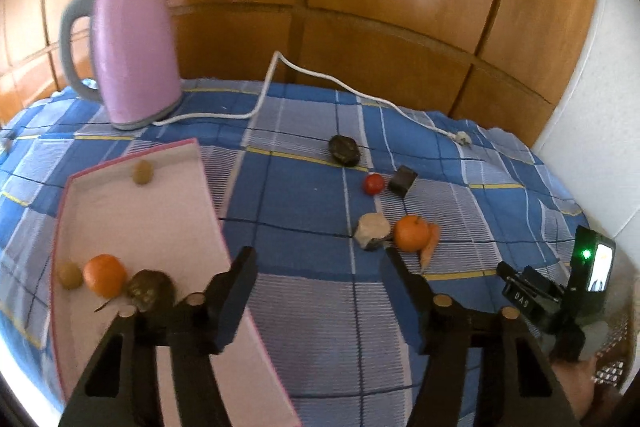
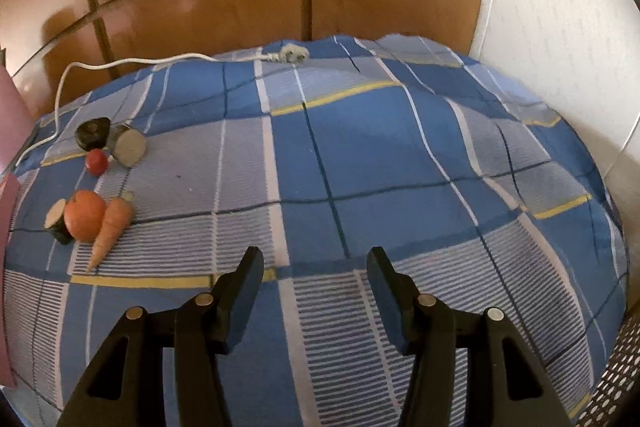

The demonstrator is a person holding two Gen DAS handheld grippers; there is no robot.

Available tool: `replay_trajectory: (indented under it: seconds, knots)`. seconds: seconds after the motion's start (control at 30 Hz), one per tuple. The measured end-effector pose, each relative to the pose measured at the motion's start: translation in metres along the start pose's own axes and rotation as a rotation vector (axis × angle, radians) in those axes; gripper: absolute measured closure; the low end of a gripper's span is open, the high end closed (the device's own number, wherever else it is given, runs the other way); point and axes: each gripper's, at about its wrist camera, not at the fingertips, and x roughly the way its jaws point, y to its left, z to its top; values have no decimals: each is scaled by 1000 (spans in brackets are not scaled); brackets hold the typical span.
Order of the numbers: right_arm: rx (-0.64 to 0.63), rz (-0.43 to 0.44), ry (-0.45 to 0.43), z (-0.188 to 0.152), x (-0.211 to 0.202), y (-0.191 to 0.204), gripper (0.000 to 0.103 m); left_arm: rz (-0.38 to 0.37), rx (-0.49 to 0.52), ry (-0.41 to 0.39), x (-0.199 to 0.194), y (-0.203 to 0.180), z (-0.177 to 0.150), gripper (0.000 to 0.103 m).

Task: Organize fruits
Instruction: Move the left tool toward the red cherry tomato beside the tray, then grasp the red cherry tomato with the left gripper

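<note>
A pink tray (image 1: 168,227) lies at the left in the left wrist view. It holds an orange (image 1: 105,275), a dark round fruit (image 1: 151,291) and two small brownish fruits (image 1: 142,173). Loose on the checked cloth lie a second orange (image 1: 411,233) (image 2: 85,215), a carrot (image 1: 430,243) (image 2: 110,227), a red tomato (image 1: 373,183) (image 2: 97,161), a dark fruit (image 1: 344,150) (image 2: 93,133) and cut vegetable pieces (image 1: 372,231) (image 2: 128,146). My left gripper (image 1: 320,259) is open and empty, between the tray and the loose pile. My right gripper (image 2: 314,259) is open and empty over bare cloth, right of the pile.
A pink kettle (image 1: 132,51) stands at the back left, its white cord (image 1: 320,75) running to a plug (image 2: 294,54) on the cloth. Wooden panels rise behind and a white wall (image 2: 560,27) on the right. The right gripper's camera housing (image 1: 592,259) shows a green light.
</note>
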Motion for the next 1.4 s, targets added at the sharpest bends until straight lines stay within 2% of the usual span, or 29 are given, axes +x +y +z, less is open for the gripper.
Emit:
replay_trajectory:
  seconds: [0.03, 0.13, 0.27, 0.57, 0.8, 1.0, 1.07, 1.13, 1.4]
  knots:
    - [9, 4, 2, -1, 2, -2, 46, -4, 0, 10, 4, -1, 3, 54]
    - [8, -2, -5, -2, 1, -3, 45, -43, -1, 57, 22, -4, 14, 59]
    - [10, -1, -8, -2, 3, -2, 42, -87, 24, 94, 44, -14, 28, 61]
    - [8, 0, -11, -3, 4, -3, 39, -113, 126, 172, 100, -37, 57, 61]
    - [3, 1, -2, -1, 5, -3, 37, -124, 209, 223, 139, -57, 74, 73]
    - [-1, 2, 1, -1, 8, -2, 33, -123, 251, 278, 171, -66, 76, 77]
    - [0, 3, 1, -1, 8, -2, 33, -116, 259, 275, 175, -67, 76, 78]
    - [-4, 3, 0, -1, 9, -1, 31, -115, 263, 270, 180, -68, 77, 84]
    - [-5, 4, -2, -1, 10, -2, 30, -139, 181, 220, 162, -55, 71, 86]
